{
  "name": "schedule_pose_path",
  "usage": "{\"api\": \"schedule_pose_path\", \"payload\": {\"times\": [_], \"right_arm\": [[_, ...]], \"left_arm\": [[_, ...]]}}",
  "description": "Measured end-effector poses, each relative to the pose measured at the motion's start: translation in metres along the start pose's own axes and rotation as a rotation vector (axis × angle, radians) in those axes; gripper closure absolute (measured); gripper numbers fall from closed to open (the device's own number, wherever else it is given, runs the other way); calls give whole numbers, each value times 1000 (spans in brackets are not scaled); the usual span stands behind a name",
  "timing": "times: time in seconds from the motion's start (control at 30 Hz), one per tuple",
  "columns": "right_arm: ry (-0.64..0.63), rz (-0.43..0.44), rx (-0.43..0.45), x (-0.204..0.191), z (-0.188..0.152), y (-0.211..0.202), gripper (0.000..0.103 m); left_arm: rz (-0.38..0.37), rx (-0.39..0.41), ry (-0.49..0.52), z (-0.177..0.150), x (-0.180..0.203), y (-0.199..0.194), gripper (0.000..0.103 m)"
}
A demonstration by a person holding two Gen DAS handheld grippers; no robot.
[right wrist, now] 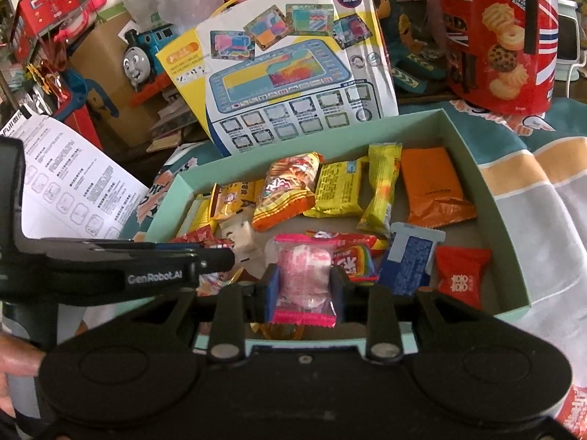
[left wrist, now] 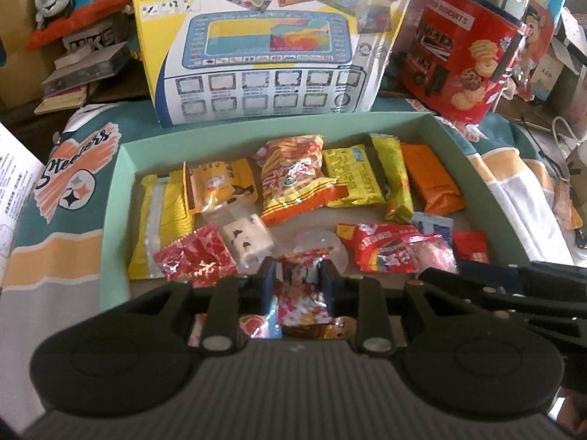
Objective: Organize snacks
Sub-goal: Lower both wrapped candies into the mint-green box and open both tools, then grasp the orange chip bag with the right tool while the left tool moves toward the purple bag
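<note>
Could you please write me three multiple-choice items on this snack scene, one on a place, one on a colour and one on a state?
1. Where does the orange packet lie?
A. Inside the green box, towards its far right part
B. On top of the biscuit tin
C. On the striped cloth outside the box

2. What colour is the biscuit tin behind the box?
A. Green
B. Mainly red
C. Black

3. What is the state of the right gripper?
A. Wide open and empty
B. Out of view
C. Shut on the pink-edged clear candy packet

Answers: 1 A, the packet rests on the box floor near the far right wall. 2 B, its side is red with pictured biscuits. 3 C, the packet sits clamped between both fingers in the right wrist view.
</note>
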State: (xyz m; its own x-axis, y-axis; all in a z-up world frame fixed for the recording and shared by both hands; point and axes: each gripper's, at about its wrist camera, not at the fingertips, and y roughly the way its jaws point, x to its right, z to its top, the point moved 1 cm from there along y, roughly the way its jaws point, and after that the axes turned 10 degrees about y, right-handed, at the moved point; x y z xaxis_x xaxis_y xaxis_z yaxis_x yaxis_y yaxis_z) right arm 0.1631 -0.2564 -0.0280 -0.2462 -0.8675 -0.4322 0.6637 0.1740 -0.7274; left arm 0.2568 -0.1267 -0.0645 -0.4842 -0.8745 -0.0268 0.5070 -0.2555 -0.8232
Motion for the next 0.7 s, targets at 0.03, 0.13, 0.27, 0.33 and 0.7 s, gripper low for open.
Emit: {"api": "schedule_pose_path", "payload": {"times": [0.03, 0.13, 0.27, 0.33, 0.7], "right_arm": [[4, -3, 2, 0, 0, 0, 52], [26, -14, 53, 2, 0, -10, 14], [33, -14, 72, 4, 1, -16, 10], [38, -21, 73, 4, 0, -18, 8], [19, -36, 114, -2, -9, -51, 0]], "left_arm": [[17, -3, -3, -1, -1, 1, 61], [96, 3, -9, -5, -2, 0, 7], [114, -8, -15, -8, -5, -3, 0], [114, -14, -23, -11, -5, -6, 0], [123, 0, -23, -27, 5, -42, 0]]}}
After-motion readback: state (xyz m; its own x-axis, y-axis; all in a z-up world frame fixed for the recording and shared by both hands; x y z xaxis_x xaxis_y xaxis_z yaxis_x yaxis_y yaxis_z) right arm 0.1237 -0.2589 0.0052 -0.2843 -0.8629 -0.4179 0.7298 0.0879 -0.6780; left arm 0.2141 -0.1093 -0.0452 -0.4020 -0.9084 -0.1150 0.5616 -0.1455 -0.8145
